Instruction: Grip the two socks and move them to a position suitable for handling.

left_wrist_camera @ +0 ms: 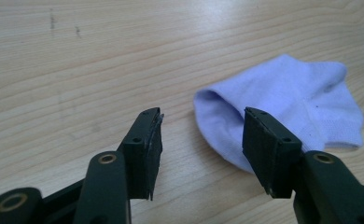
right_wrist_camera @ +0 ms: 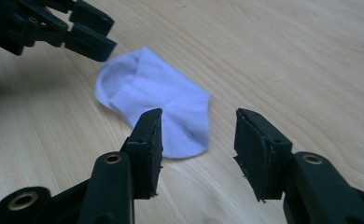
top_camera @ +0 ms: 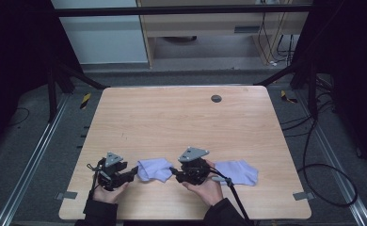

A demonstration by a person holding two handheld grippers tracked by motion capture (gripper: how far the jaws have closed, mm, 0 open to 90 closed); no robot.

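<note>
Left gripper (left_wrist_camera: pixel 199 140) and right gripper (right_wrist_camera: pixel 196 149) gaping — flanking sock (top_camera: pixel 154 169), wooden table (top_camera: pixel 172 117)

Right sock (top_camera: pixel 238 171) partly hidden behind right tool (top_camera: pixel 173 172); forearms cut off at bottom edge.

Two pale lilac socks lie flat on the table: one sock (top_camera: pixel 154 169) near centre, the other sock (top_camera: pixel 238 171) to its right.

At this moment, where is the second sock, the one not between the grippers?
In the high view, that sock lies flat near the table's front edge, just right of the right gripper and the hand holding it.
</note>
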